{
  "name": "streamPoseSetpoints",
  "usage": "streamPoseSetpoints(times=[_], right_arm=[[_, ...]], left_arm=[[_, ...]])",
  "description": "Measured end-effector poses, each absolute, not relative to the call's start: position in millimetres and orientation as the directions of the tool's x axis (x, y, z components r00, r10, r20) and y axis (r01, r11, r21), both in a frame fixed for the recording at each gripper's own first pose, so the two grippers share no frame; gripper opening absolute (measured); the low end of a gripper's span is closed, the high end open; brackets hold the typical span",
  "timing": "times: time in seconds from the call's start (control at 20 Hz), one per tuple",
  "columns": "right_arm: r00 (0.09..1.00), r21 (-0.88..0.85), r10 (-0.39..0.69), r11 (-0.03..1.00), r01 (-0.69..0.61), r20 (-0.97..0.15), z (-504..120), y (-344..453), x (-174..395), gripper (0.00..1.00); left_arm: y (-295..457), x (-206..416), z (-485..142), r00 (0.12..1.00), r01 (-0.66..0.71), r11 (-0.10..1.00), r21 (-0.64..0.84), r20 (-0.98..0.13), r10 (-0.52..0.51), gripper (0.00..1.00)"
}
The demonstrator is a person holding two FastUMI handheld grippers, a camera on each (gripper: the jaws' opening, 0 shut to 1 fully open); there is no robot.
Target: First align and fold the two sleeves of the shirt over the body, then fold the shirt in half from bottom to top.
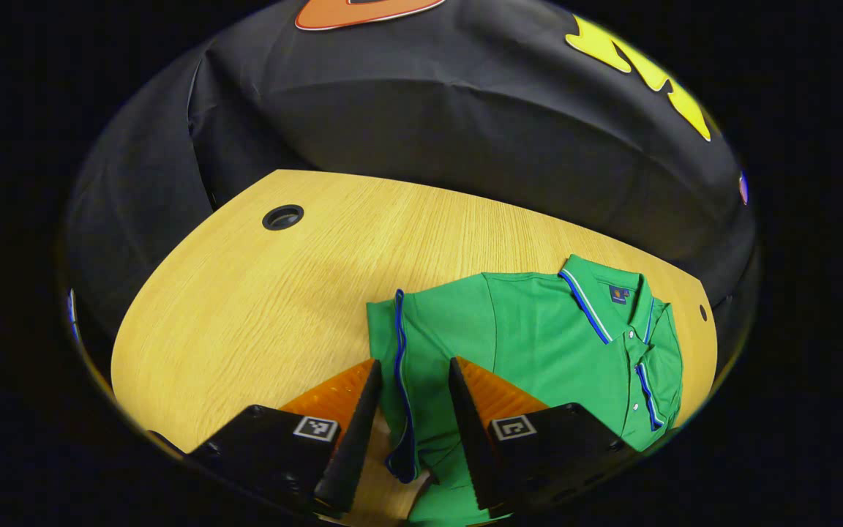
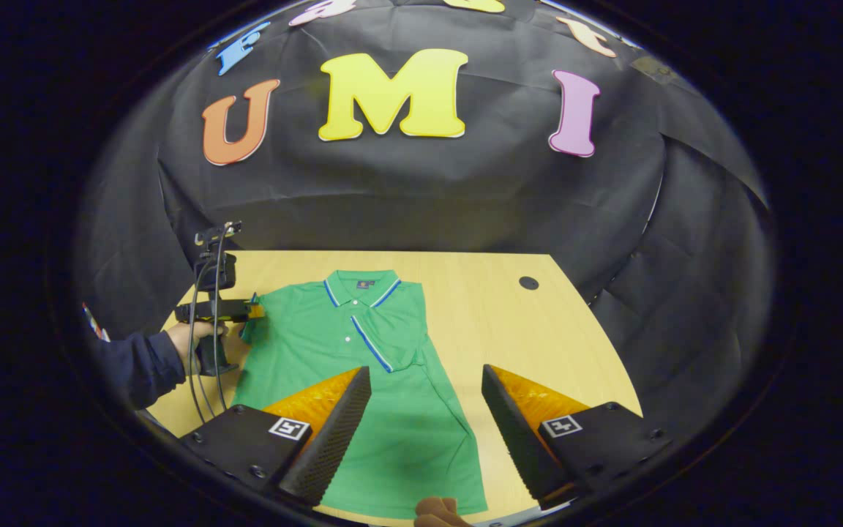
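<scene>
Shirt [image 2: 363, 366]: green, flat on table [image 2: 509, 322], one sleeve [image 2: 385, 333] already over body. Left tongs [image 1: 414, 388]: apart, straddling other sleeve's [image 1: 401, 366] edge for pickup. Right tongs [image 2: 425, 410]: apart, above hem, clear.

One shirt [image 2: 363, 366], two grippers [image 1: 414, 380] [image 2: 425, 399].

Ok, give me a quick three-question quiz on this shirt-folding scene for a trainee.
1. True or false: the green shirt lies on the wooden table.
2. Fill in: the jaws of the left gripper and the right gripper stand ___.
3. Which sleeve is already folded over the body? A: the one by the left gripper. B: the other sleeve.
Key: 1 true; 2 open; 3 B.
</scene>
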State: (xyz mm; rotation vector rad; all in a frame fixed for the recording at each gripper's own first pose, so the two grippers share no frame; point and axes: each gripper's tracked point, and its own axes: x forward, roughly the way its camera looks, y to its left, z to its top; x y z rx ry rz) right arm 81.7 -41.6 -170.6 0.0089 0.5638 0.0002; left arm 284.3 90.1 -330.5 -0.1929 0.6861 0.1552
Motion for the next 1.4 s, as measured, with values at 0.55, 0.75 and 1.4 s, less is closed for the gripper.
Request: streamPoseSetpoints(times=[0.55, 0.75, 1.4], right_arm=[[0.851, 0.033, 0.031, 0.999, -0.016, -0.524, -169.9, -24.0, 83.4, 0.95], [0.86, 0.053, 0.041, 0.998, -0.016, -0.509, -167.0, -21.8, 84.0, 0.99], [0.87, 0.081, 0.041, 0.997, -0.001, -0.491, -171.4, -35.2, 70.6, 0.99]], left_arm=[[105.7, 276.2, -334.1, 0.729, -0.207, 0.973, -0.105, -0.68, 0.082, 0.11], [106.6, 277.6, -329.3, 0.737, -0.187, 0.978, -0.091, -0.672, 0.079, 0.05], [27.1, 287.5, -271.4, 0.815, 0.039, 0.999, 0.008, -0.579, -0.027, 0.04]])
